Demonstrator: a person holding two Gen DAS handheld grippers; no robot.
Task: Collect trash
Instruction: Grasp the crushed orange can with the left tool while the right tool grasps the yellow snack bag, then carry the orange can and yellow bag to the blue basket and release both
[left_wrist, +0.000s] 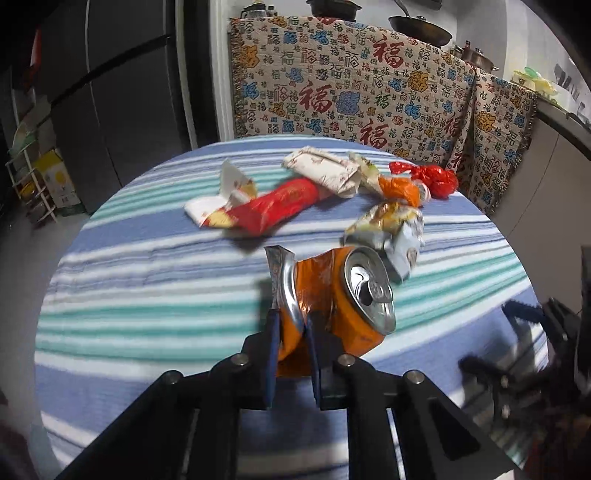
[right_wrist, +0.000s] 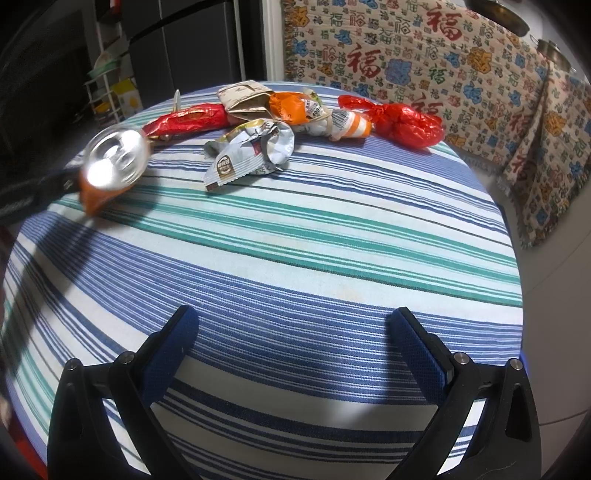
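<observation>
A round counter (right_wrist: 295, 258) is covered by a blue, teal and white striped cloth, with a patterned blanket (right_wrist: 424, 62) draped behind it and a dark fridge (left_wrist: 110, 92) seen off to the left. Wrappers (right_wrist: 255, 147) and a red bag (right_wrist: 402, 123) are strewn along the far edge. The crushed orange can (left_wrist: 332, 295) is pinched tight in the left hand-held gripper (left_wrist: 291, 328) just above the cloth, while the right hand-held gripper (right_wrist: 291, 343) is held wide open, empty.

Table under striped cloth (right_wrist: 295, 236), blue, white and teal bands. Patterned character-print blanket (left_wrist: 351, 85) hangs behind, 12 to 2 o'clock. Dark pan (left_wrist: 419, 27) and pots above it. Dark fridge (left_wrist: 110, 92) at 10 o'clock; white wire rack (left_wrist: 27, 181) at 9.
</observation>
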